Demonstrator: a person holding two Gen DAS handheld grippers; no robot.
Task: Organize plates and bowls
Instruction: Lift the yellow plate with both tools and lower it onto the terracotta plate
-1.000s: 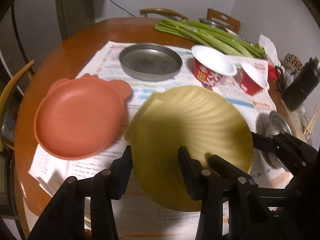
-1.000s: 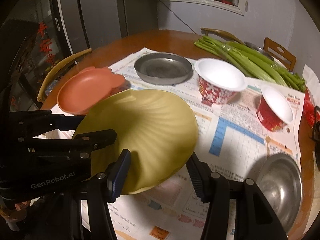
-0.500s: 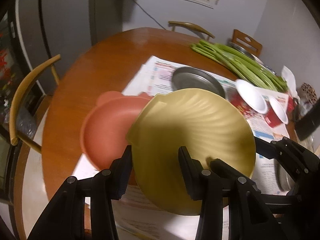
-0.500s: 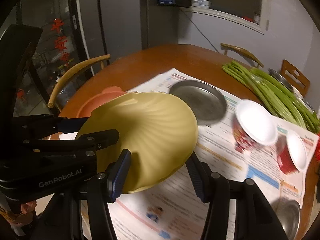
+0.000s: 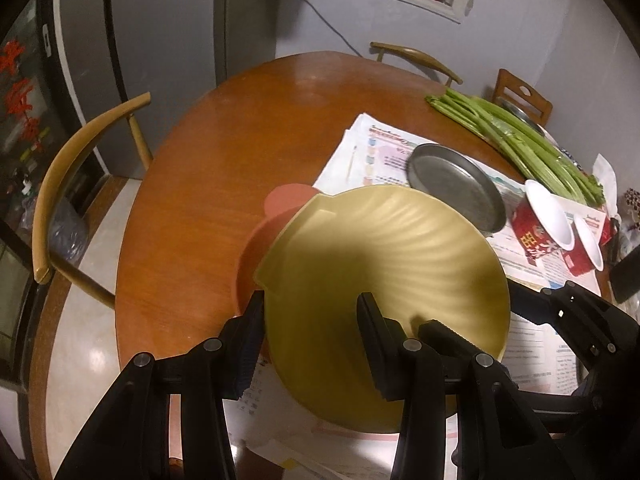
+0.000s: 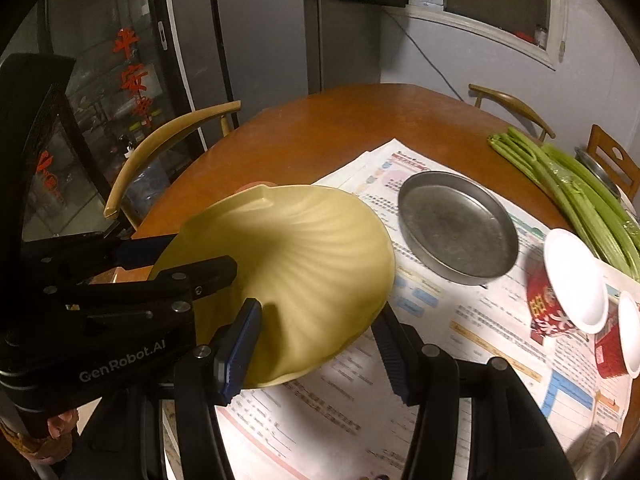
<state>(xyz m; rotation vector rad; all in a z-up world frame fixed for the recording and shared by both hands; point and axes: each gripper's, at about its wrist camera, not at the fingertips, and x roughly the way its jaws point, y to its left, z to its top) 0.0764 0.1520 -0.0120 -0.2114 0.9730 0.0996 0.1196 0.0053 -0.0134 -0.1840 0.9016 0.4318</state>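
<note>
While both grippers carry the yellow plate (image 5: 384, 280) above the desk (image 5: 208, 208), the left wrist view shows the left gripper (image 5: 310, 336) with its jaws set astride the plate's near rim, one finger outside at 9 o'clock and the other lying on the plate's face; whether they pinch it cannot be told. At 3 o'clock the right gripper (image 5: 472, 344) reaches in over the same rim. Just beyond the plate, at 10 o'clock and lower, the orange plate (image 5: 280, 208) peeks out, mostly covered, so the stacking spot lies almost straight below and slightly ahead-left. Bare wood runs on to 11 o'clock; the desk edge curves by at 8 o'clock. From the right wrist view, the right gripper (image 6: 320, 344) has its jaws at their narrowest, apparently clamped on the yellow plate (image 6: 288, 272) at its near edge, with the left gripper (image 6: 188, 276) entering from 9 o'clock. Only a sliver of orange plate (image 6: 256, 185) shows at 11 o'clock. A metal pan (image 6: 456, 228) sits near at 2 o'clock on newspaper (image 6: 460, 340), bowls (image 6: 572, 296) at 3 o'clock, leaving room leftward.
</note>
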